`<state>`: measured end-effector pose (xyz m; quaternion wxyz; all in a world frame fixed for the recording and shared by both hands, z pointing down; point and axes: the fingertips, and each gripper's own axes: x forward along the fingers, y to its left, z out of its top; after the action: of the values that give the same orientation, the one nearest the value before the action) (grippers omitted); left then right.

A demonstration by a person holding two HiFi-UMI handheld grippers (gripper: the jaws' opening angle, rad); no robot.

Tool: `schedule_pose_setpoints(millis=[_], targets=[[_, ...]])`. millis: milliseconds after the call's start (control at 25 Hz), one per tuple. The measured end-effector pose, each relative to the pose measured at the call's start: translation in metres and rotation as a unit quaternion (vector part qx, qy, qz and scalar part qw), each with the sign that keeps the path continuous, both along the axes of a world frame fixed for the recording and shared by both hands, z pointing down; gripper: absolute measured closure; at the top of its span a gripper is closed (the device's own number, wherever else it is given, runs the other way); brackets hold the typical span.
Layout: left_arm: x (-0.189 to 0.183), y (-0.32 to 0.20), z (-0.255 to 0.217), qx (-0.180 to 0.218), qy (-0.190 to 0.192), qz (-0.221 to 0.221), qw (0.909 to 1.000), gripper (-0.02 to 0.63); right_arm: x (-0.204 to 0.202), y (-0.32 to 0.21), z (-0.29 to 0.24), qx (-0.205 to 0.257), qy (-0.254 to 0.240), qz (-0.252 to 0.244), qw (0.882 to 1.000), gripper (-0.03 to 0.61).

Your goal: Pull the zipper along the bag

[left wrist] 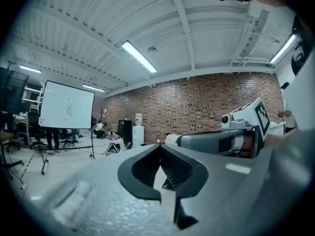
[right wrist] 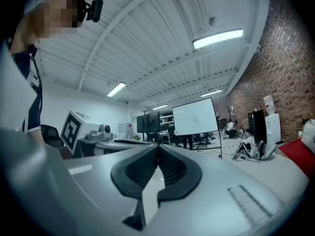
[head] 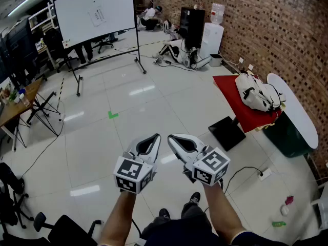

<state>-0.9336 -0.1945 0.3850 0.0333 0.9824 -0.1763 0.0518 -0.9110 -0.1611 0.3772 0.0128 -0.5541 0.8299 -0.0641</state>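
A white bag with black straps (head: 257, 91) lies on a red cloth (head: 241, 105) at the right, by the brick wall. I hold both grippers up in front of me over open floor, well short of the bag. My left gripper (head: 154, 137) is shut with nothing between its jaws; its tips meet (left wrist: 159, 146). My right gripper (head: 172, 137) is shut and empty too, jaws closed together (right wrist: 158, 146). The two grippers sit side by side, tips nearly touching. The bag's zipper is too small to make out.
A white round-ended table (head: 294, 108) and a dark green bin (head: 286, 135) stand beside the bag. A black flat case (head: 226, 132) lies on the floor before the red cloth. A whiteboard (head: 95, 14) on a stand, a wooden desk (head: 15, 104) and people are farther back.
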Motion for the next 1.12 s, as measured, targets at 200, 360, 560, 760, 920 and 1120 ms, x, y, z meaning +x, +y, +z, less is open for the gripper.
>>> schedule_pose_setpoints(millis=[200, 360, 560, 760, 920, 1120], targets=[[0.061, 0.007, -0.001, 0.002, 0.005, 0.049, 0.9988, 0.612, 0.054, 0.013, 0.009, -0.007, 0.0, 0.04, 0.999, 0.574], [0.139, 0.048, 0.009, -0.017, 0.001, 0.119, 0.9927, 0.612, 0.122, 0.057, 0.023, -0.022, -0.003, 0.106, 0.994, 0.574], [0.253, 0.103, 0.016, -0.028, 0.002, 0.185, 0.9824, 0.612, 0.234, 0.126, 0.027, -0.018, -0.008, 0.197, 0.98, 0.574], [0.362, 0.171, 0.01, -0.027, -0.006, 0.255, 0.9666, 0.612, 0.339, 0.194, 0.01, -0.004, -0.005, 0.269, 0.963, 0.574], [0.437, 0.229, -0.007, -0.021, -0.01, 0.302, 0.9531, 0.612, 0.419, 0.25, -0.009, 0.005, -0.008, 0.324, 0.946, 0.574], [0.525, 0.295, -0.019, -0.022, -0.018, 0.359, 0.9329, 0.612, 0.508, 0.321, -0.022, 0.004, -0.009, 0.394, 0.919, 0.574]])
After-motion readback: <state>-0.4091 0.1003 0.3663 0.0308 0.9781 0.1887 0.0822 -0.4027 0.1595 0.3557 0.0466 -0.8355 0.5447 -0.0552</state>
